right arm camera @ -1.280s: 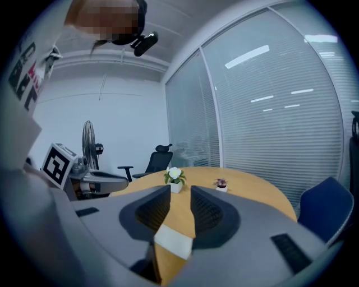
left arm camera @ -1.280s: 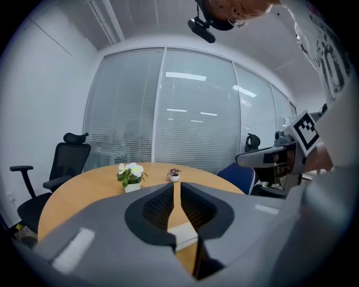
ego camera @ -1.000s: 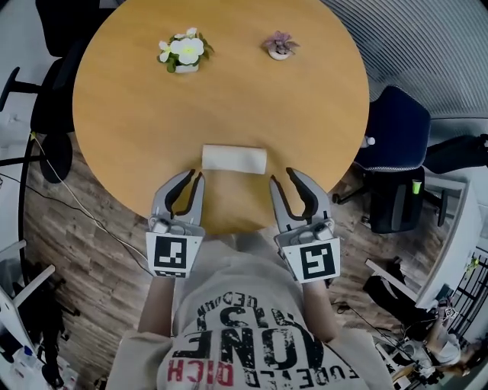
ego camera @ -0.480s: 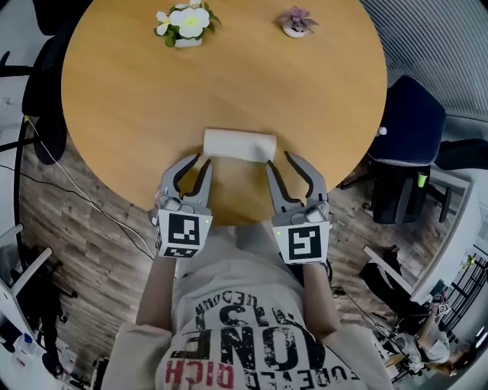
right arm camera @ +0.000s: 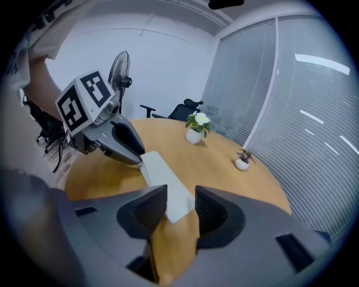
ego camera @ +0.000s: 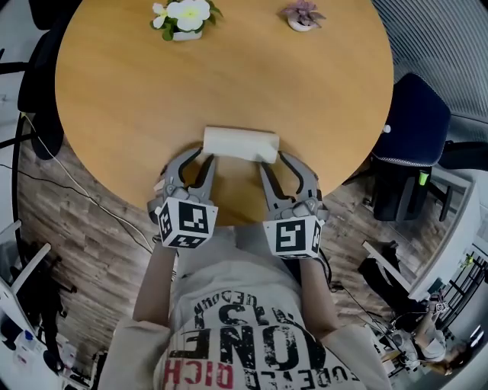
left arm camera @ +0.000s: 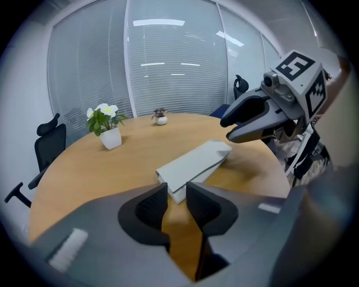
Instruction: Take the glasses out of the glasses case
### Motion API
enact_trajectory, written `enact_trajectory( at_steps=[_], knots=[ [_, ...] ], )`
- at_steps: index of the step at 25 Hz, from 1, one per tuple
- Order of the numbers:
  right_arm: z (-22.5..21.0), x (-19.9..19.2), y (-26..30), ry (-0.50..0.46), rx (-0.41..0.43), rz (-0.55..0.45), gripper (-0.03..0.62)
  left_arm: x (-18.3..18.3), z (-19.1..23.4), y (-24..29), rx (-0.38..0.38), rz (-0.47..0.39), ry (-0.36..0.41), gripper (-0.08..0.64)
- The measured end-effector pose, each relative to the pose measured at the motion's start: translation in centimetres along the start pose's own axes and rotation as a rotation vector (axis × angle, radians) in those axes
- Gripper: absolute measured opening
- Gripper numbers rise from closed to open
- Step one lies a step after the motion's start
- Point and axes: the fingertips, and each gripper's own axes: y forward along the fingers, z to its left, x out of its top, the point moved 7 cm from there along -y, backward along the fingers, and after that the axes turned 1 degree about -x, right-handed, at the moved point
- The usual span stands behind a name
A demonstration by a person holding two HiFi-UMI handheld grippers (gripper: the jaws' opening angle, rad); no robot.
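Round wooden table [ego camera: 137, 91], closed pale grey glasses case [ego camera: 240, 145], flat, oblong

The person's T-shirt [ego camera: 244, 308] reads "ONE" and, in red, "RICH"

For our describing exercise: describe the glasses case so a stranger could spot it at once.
Find the round table. At its near edge, ahead of the left tongs and right tongs, lies the case. It alone is long, pale and flat; the white-flowered plant and pink plant stand far across.
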Motion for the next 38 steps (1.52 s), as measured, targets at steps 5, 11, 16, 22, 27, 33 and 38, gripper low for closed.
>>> enact_trajectory(
  at_steps=[5,11,16,22,27,33,38],
  knots=[
    [0.0,-0.6,0.4,0.008,0.000,0.020,0.132,-0.1,0.2,0.7,-0.013,0.033,0.003,0.121],
    [0.1,-1.0,0.8,0.010,0.006,0.033,0.137,-0.2,0.3,0.9,-0.030,0.045,-0.095,0.123],
    [0.6,-1.4,1.5,-0.009,0.022,0.047,0.141,-0.5,0.5,1.1,-0.050,0.050,-0.145,0.123],
    [1.3,-1.7,1.8,-0.069,0.032,0.062,0.148,-0.4,0.6,0.9,-0.062,0.052,-0.158,0.123],
    [1.8,-2.1,2.0,-0.092,0.039,0.080,0.152,-0.4,0.5,0.9,-0.061,0.054,-0.155,0.123],
    [1.9,-2.6,2.2,-0.139,0.009,0.116,0.153,-0.4,0.5,0.8,-0.067,0.055,-0.163,0.123],
    [1.7,-2.5,2.4,-0.133,0.001,0.124,0.153,-0.4,0.5,0.9,-0.068,0.056,-0.165,0.123]
  ],
)
